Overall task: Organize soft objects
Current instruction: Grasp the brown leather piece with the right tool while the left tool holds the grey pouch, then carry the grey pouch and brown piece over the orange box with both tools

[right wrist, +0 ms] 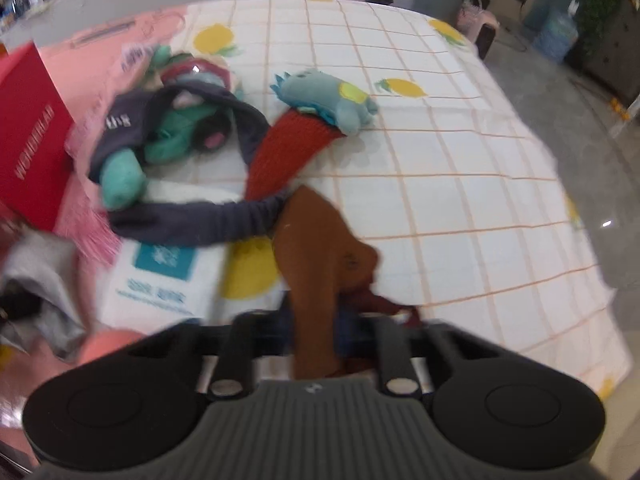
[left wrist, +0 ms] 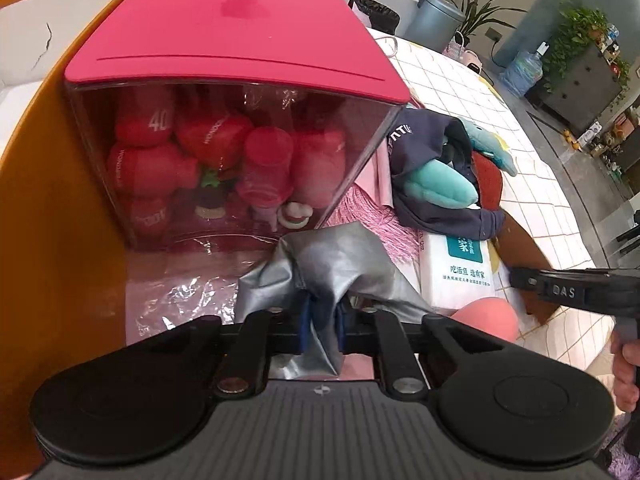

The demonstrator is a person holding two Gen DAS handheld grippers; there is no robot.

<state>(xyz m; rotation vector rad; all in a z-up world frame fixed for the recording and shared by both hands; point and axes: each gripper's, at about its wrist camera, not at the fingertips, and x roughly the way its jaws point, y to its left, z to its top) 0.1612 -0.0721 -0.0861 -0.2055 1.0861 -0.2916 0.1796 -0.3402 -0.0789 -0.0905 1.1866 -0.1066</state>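
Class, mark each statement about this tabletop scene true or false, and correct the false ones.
1. The left gripper is clamped on a silver-grey cloth. True.
2. The clear box has a blue lid. False: its lid is red.
3. The right gripper holds a brown cloth. True.
4. The teal plush toy lies inside the clear box. False: it lies on the checked tablecloth.
5. The white tissue pack stands on top of the box. False: it lies on the table beside the silver-grey cloth.
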